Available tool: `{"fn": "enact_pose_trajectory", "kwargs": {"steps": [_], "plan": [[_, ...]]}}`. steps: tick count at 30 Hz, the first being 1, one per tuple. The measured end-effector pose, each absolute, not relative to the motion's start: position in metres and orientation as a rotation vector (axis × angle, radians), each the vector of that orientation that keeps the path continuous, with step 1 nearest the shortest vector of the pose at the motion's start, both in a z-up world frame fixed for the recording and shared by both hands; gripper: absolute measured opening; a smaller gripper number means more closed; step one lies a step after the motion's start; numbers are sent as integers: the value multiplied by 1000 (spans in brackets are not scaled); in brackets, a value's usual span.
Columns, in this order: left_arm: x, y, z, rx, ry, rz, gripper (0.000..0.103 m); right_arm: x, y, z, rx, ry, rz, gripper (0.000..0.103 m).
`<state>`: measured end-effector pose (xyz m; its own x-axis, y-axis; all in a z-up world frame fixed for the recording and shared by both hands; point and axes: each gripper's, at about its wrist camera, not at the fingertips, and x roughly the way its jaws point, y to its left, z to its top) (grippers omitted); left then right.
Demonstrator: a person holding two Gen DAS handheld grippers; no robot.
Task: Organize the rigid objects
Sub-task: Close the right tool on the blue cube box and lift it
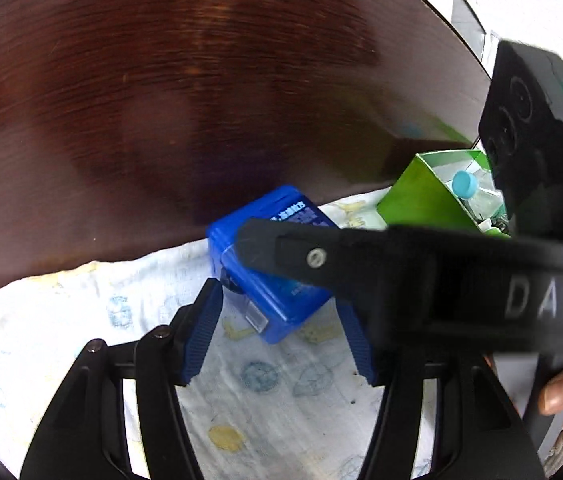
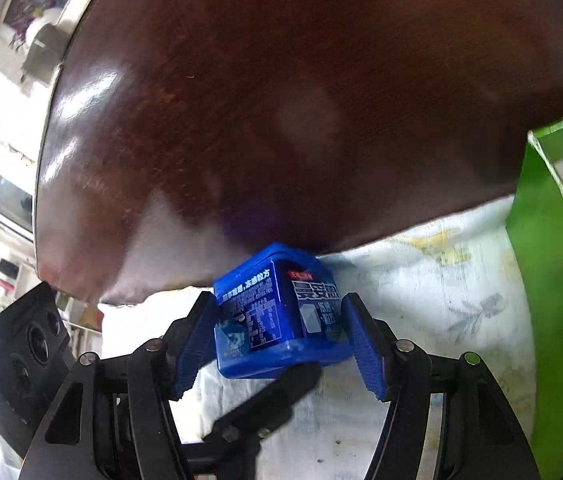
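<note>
Blue box [image 2: 281, 312] sits on the cloth [image 2: 421, 300] between the right gripper's [image 2: 281, 340] parted pads, seemingly unclamped, while the left gripper [image 1: 281, 324], jaws apart, steadies it near the green carton [image 1: 421, 196].

Blue box [image 1: 269, 280] partly hidden behind right hand-held gripper [image 1: 281, 248], green carton [image 2: 553, 280] cut by frame edge, table reflections blurred

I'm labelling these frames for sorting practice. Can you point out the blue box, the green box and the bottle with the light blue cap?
blue box [image 2: 281, 312]: right wrist view, on its printed side.
green box [image 1: 417, 196]: left wrist view, on its outer green wall.
bottle with the light blue cap [image 1: 464, 185]: left wrist view, on the cap.
</note>
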<state>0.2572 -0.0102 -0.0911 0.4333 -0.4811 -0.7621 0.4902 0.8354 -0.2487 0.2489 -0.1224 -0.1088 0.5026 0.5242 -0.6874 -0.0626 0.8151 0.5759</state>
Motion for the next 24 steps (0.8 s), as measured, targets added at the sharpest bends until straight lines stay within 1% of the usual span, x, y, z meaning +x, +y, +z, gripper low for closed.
{"fn": "enact_pose_trajectory", "kwargs": {"steps": [6, 13, 17, 24], "plan": [[248, -12, -80, 4, 933, -611, 57, 233, -124, -97, 499, 974, 375, 65], [226, -17, -46, 41, 872, -628, 57, 202, -138, -69, 514, 921, 379, 65], [211, -31, -25, 66, 830, -647, 57, 181, -158, -51, 526, 879, 378, 65], [188, -79, 4, 118, 777, -714, 57, 155, -204, -26, 550, 798, 334, 65]]}}
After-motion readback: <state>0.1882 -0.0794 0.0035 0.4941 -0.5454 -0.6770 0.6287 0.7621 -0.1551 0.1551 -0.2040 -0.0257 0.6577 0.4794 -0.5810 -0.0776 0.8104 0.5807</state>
